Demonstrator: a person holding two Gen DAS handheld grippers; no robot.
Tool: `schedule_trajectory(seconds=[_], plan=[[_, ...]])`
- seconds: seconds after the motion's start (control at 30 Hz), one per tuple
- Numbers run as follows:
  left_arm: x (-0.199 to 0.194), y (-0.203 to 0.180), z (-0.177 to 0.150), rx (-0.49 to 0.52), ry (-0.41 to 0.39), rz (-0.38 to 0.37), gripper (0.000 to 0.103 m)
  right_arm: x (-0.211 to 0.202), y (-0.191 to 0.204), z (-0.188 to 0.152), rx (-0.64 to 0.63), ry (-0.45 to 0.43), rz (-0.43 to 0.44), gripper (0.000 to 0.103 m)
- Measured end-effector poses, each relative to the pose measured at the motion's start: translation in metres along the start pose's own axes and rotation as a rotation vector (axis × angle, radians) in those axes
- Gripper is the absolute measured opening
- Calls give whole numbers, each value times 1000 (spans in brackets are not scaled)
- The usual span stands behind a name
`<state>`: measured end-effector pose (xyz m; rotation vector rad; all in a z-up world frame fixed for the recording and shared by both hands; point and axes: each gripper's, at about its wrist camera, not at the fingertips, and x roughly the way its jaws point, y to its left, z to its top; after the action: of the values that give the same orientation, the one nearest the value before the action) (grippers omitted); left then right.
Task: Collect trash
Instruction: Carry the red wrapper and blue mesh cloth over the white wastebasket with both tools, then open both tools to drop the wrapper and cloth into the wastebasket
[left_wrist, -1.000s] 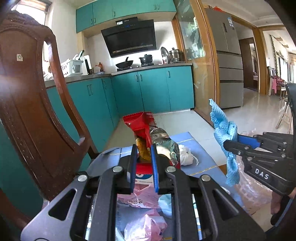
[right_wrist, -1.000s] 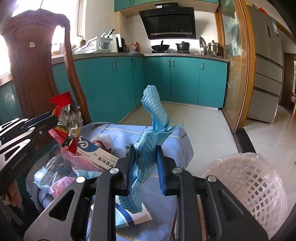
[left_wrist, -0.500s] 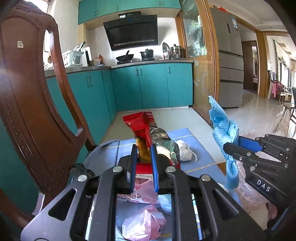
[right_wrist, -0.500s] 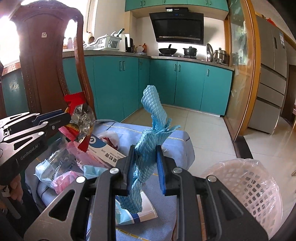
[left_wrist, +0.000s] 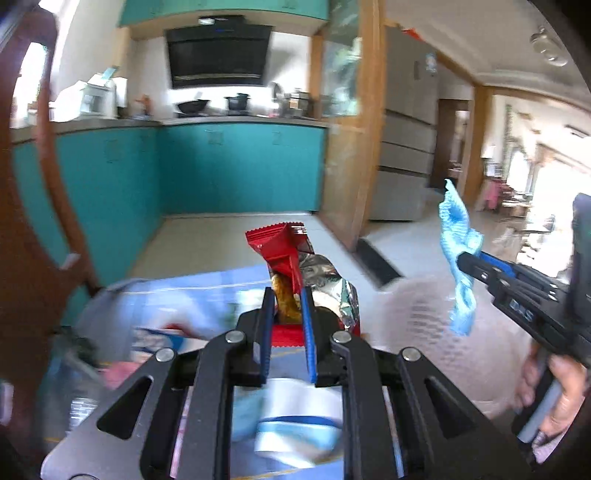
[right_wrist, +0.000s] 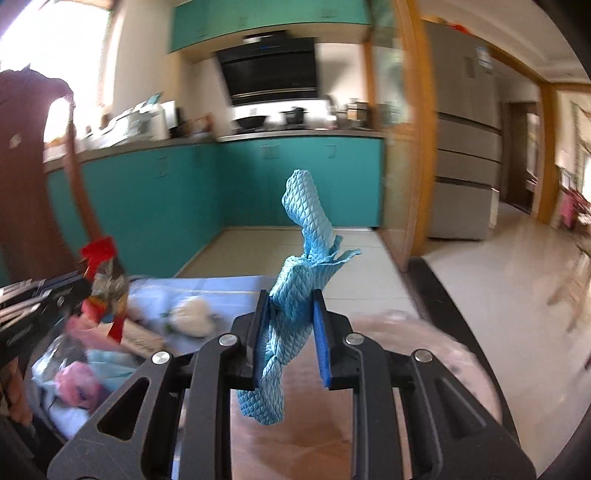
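My left gripper (left_wrist: 287, 295) is shut on a red and silver snack wrapper (left_wrist: 286, 251), which stands up above the blue-covered table (left_wrist: 192, 284). My right gripper (right_wrist: 290, 299) is shut on a crumpled blue textured cloth (right_wrist: 304, 266) that hangs down between its jaws. In the left wrist view, the right gripper (left_wrist: 461, 263) appears at the right with the cloth (left_wrist: 456, 236), held by a hand (left_wrist: 554, 384). From the right wrist view, the left gripper (right_wrist: 83, 286) and wrapper (right_wrist: 105, 271) are at the left. A blurred white mesh basket (right_wrist: 436, 332) lies low, just beyond the right gripper.
Loose trash lies on the table: pink bags (right_wrist: 79, 384), a white crumpled wad (right_wrist: 192, 314) and a flat box (right_wrist: 142, 339). A dark wooden chair (left_wrist: 33, 229) stands at the left. Teal kitchen cabinets (left_wrist: 240, 170) and tiled floor (right_wrist: 295, 243) are ahead.
Both grippers have swung to the right, each keeping its grip. The chair has slid toward the left edge, and the basket has come in front of the right gripper. The frames are now motion-blurred.
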<state>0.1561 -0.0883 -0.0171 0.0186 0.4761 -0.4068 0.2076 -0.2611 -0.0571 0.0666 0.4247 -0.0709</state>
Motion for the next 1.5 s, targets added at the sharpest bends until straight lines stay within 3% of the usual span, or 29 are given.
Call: schedule_trajectory(seconds=[0.2,0.37,0.5,0.77,0.97,1.07,1.2,1.5], plan=[[25,-60,-9,70,44,-101,16,-15,-55,-13,82,18,-89,23],[50,-100,-21,138,107,-102,16,-21,-78,-26,94,51,-113,23],[59,-116,-26,172,111,-100,16,-24,-89,-30,99,58,-122,23],[72,-124,-29,185,127,-113,16,-22,-87,-32,85,78,-121,23],[71,-123,-31,171,125,-107,30,-19,-84,-31,84,84,-121,23],[66,-121,-30,166,106,-83,47,-18,-84,-31,80,90,-118,23],[62,-117,-27,157,97,-78,48,-15,-81,-31,70,98,-113,24],[52,-115,-22,170,68,-58,50,-15,-81,-29,75,86,-124,44]])
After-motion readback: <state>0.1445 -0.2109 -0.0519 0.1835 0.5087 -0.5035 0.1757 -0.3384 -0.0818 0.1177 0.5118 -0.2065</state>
